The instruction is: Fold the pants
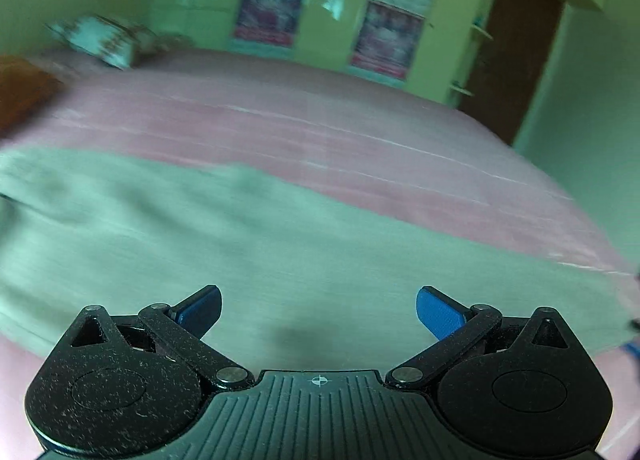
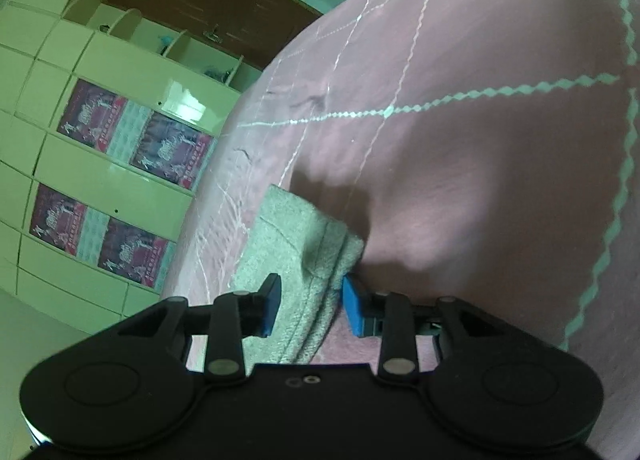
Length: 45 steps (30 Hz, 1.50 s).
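Pants (image 1: pixel 240 252): spread on bed (image 1: pixel 360 132), probably partly folded. Left claw (image 1: pixel 319 310) apart, empty; right claw (image 2: pixel 310 304) apart, straddling an edge.

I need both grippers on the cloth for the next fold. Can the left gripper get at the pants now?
Probably yes: the left gripper is open just above the pants, nothing between them.

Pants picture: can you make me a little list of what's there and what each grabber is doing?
pants: pale green, lying on the bed
bed cover: pink with pale lines
left gripper: open, above the pants, holding nothing
right gripper: fingers either side of a pants edge, not clearly closed
background: cupboard doors with posters, brown door
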Motion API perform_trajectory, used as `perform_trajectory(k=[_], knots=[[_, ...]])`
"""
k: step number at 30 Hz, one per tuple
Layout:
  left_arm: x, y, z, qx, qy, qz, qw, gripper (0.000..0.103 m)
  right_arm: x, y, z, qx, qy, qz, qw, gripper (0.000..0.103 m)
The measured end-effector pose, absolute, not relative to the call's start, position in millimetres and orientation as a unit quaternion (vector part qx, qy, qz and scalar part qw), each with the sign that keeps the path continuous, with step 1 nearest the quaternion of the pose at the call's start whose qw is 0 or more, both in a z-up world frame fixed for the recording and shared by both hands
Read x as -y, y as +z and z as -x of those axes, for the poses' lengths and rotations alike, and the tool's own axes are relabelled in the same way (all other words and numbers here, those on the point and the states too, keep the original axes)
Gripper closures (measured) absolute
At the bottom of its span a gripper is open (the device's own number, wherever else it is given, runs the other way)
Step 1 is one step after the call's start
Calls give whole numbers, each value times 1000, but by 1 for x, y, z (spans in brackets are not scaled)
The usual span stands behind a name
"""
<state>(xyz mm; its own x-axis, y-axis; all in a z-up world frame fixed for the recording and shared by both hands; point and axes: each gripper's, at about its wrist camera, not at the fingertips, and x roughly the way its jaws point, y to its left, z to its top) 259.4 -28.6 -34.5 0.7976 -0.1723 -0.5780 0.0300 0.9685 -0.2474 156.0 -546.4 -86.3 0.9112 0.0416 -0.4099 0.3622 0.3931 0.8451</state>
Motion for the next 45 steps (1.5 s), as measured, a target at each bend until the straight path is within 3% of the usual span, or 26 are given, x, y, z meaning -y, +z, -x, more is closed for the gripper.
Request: perform_trajectory(k=[6, 8, 20, 22, 27, 34, 41, 45], knots=[[167, -57, -256, -350, -62, 86, 931, 0, 553, -80, -137, -179, -94, -533, 822, 82], [193, -69, -258, -365, -48, 26, 929, 0, 556, -81, -135, -181, -81, -543, 816, 84], [202, -72, -257, -366, -41, 7, 930, 0, 563, -89, -153, -200, -69, -555, 804, 84], [203, -74, -258, -367, -39, 3, 929, 0, 564, -87, -159, -211, -90, -544, 807, 97], [204, -75, -260, -366, -40, -3, 930, 0, 548, -68, -169, -222, -105, -472, 847, 98], [94, -47, -237, -310, -20, 27, 950, 0, 498, -10, -177, -192, -46, -411, 890, 98], [-99, -27, -210, -279, 84, 67, 954, 0, 355, 31, -220, -197, 63, -319, 925, 98], [-156, -29, -187, -269, 126, 65, 953, 0, 258, 24, -244, -227, 139, -280, 922, 98]])
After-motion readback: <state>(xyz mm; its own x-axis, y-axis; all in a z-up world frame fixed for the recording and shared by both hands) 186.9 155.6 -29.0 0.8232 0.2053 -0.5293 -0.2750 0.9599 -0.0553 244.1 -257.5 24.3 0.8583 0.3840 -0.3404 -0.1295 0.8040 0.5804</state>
